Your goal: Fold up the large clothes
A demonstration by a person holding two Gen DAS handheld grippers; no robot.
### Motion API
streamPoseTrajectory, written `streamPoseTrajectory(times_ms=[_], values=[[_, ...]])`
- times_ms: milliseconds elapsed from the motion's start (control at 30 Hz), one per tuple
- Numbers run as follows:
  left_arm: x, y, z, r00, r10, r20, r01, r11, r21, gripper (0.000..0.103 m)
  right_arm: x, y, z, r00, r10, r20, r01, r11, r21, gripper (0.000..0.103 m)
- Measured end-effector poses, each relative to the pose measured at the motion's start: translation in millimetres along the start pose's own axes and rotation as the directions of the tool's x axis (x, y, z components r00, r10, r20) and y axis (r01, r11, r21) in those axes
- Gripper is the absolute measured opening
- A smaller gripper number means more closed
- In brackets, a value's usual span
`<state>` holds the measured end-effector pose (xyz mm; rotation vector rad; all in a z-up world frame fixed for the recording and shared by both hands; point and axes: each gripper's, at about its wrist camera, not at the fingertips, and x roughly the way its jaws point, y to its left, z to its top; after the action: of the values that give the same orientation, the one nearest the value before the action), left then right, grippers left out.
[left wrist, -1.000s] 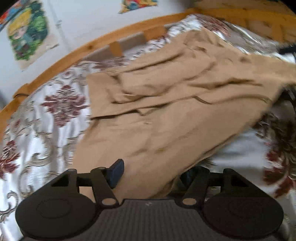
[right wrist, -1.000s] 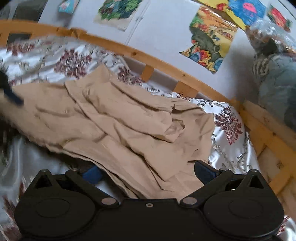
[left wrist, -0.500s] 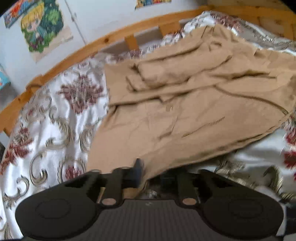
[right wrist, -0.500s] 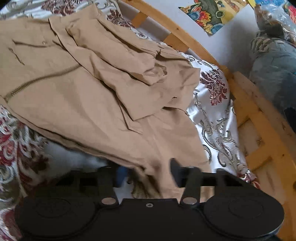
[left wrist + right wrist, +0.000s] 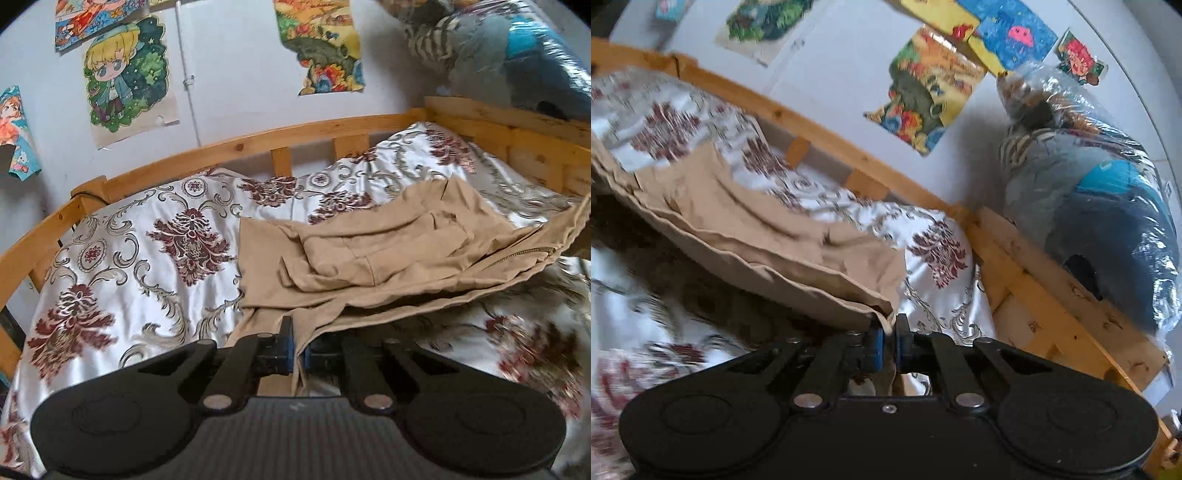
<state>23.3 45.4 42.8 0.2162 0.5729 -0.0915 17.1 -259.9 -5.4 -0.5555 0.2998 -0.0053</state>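
Note:
A large tan jacket (image 5: 388,251) lies crumpled on a bed with a white and maroon floral cover (image 5: 147,251). Its near hem is lifted off the cover. My left gripper (image 5: 298,350) is shut on the jacket's near left edge. In the right wrist view my right gripper (image 5: 889,343) is shut on the near right corner of the jacket (image 5: 746,225), which hangs stretched to the left. A zipper (image 5: 517,254) runs along the raised hem.
A wooden bed rail (image 5: 258,144) runs along the far side and the right end (image 5: 1052,295). A plastic-wrapped bundle of bedding (image 5: 1108,184) sits beyond the right rail. Posters (image 5: 125,77) hang on the white wall.
Both grippers went from open around the jacket's near hem to shut on it. They have lifted the hem off the bed, and both views now tilt up toward the wall.

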Motion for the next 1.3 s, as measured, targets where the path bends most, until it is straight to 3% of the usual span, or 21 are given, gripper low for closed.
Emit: streamPoseTrajectory(times_ms=[167,367,433,500,533,633,700,800,867,933,1033,1100,1200,1267,1300], values=[[-12,3,16,1.000,-0.019,-0.005,0.019,1.000,0.008,0.005,-19,-5,15,0.999,0.003,0.038,0.000,0.998,-0.060,0.005],[59,24,76,0.996,0.031,-0.080,-0.036,0.997,-0.063,0.005,72,-17,44,1.000,0.016,0.027,-0.012,0.991,-0.135,0.007],[96,26,94,0.990,0.066,-0.125,-0.068,0.998,-0.011,0.005,111,-20,52,1.000,0.026,0.004,-0.026,0.993,-0.116,0.014],[137,25,107,0.980,0.094,-0.177,-0.090,0.996,0.031,0.005,145,-23,57,0.999,0.029,-0.014,-0.030,0.997,-0.068,0.029],[157,26,110,0.974,0.097,-0.205,-0.092,0.995,0.034,0.005,158,-25,57,0.999,0.039,-0.022,-0.040,0.999,-0.034,0.030],[216,26,110,0.950,0.088,-0.300,-0.080,0.996,0.038,0.005,187,-35,48,0.998,0.059,-0.035,-0.055,0.991,0.121,0.048],[247,26,103,0.926,0.067,-0.371,-0.065,0.998,0.020,0.005,193,-45,38,0.998,0.064,-0.008,-0.061,0.968,0.243,0.078],[277,28,92,0.894,0.049,-0.446,-0.057,0.998,-0.005,0.005,189,-59,21,0.993,0.093,0.066,-0.111,0.918,0.381,0.095],[286,26,89,0.879,0.071,-0.471,-0.081,0.997,-0.001,0.006,180,-65,6,0.979,0.117,0.166,-0.177,0.892,0.416,0.102],[291,23,87,0.862,0.102,-0.496,-0.111,0.994,0.012,0.006,172,-71,-4,0.968,0.106,0.228,-0.200,0.875,0.440,0.102],[289,20,90,0.858,0.125,-0.498,-0.126,0.992,0.033,0.006,171,-84,-12,0.963,0.116,0.242,-0.226,0.837,0.499,0.102],[284,23,94,0.861,0.120,-0.494,-0.138,0.990,0.000,0.006,171,-88,-13,0.954,0.184,0.235,-0.281,0.821,0.497,0.102],[276,33,102,0.870,0.074,-0.488,-0.125,0.989,-0.073,0.014,176,-82,-14,0.940,0.311,0.144,-0.342,0.834,0.433,0.102],[266,40,108,0.884,0.030,-0.466,-0.105,0.985,-0.135,0.031,181,-71,-18,0.958,0.282,0.054,-0.279,0.871,0.405,0.102],[259,42,110,0.895,0.011,-0.445,-0.091,0.983,-0.159,0.055,185,-68,-22,0.965,0.263,0.014,-0.247,0.883,0.400,0.102]])
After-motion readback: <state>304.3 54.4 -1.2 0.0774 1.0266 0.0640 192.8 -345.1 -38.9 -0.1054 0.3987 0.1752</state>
